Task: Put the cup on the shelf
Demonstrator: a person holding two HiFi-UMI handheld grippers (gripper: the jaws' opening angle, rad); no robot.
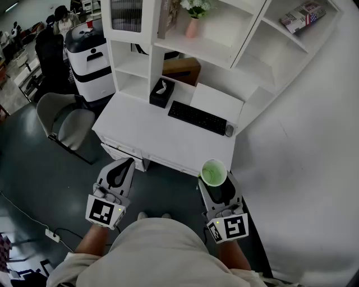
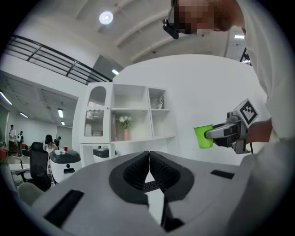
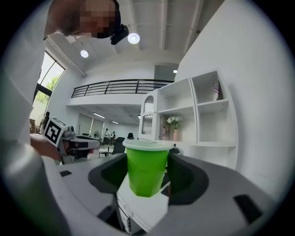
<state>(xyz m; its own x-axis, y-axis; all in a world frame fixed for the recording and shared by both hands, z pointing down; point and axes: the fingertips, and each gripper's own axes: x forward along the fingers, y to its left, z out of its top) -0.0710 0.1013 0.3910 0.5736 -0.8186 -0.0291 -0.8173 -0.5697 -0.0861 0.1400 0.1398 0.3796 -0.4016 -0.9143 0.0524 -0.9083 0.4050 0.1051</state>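
In the head view, the right tongs (image 1: 217,180) hold a green cup (image 1: 213,172) upright by the white table's (image 1: 140,132) front edge, well short of the shelf (image 1: 224,39). The left gripper view shows the left tongs (image 2: 148,159) closed together and empty. In the right gripper view, both jaws press the cup's sides.

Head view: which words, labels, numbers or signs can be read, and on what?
No text is readable.
On the flag-patterned box: print too blurred to read.
On the keyboard: key letters too small.
On the left gripper and right gripper: square markers only, no letters.
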